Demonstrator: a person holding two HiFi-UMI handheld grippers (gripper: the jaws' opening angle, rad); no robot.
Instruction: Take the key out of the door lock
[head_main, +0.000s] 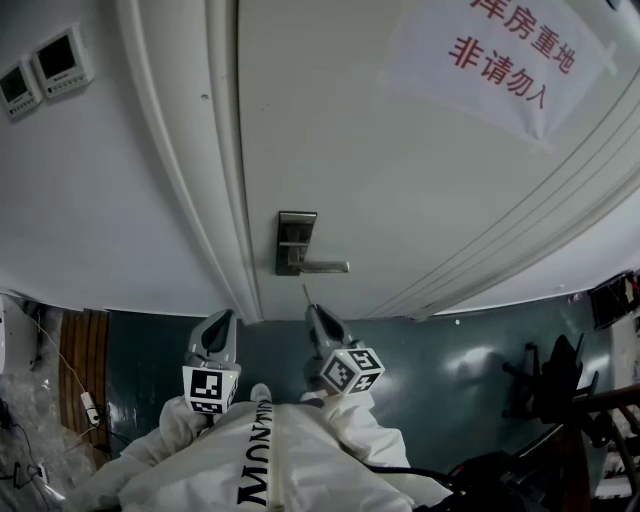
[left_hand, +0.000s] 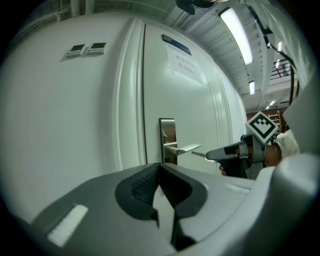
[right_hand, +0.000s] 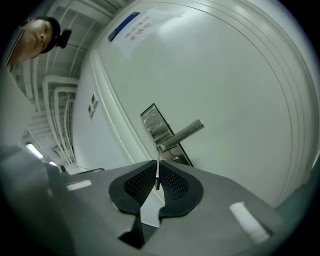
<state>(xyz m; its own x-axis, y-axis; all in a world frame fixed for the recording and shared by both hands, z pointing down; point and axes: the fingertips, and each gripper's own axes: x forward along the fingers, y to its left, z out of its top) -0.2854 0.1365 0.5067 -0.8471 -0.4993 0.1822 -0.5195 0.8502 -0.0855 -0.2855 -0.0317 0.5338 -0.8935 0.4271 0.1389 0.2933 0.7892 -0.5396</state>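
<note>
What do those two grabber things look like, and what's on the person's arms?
Both are grey plastic. The left gripper and right gripper each carry a white cube with black square markers. Their fingers are lined in black with a mesh texture. The person wears white sleeves.

Key (right_hand: 157, 174) in right gripper (right_hand: 157, 164), before door lock (right_hand: 159, 131)

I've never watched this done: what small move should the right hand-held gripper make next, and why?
Probably draw straight back from the door, jaws shut: the right hand-held gripper pinches the key, whose tip looks clear of the lock plate yet close to the lever.
</note>
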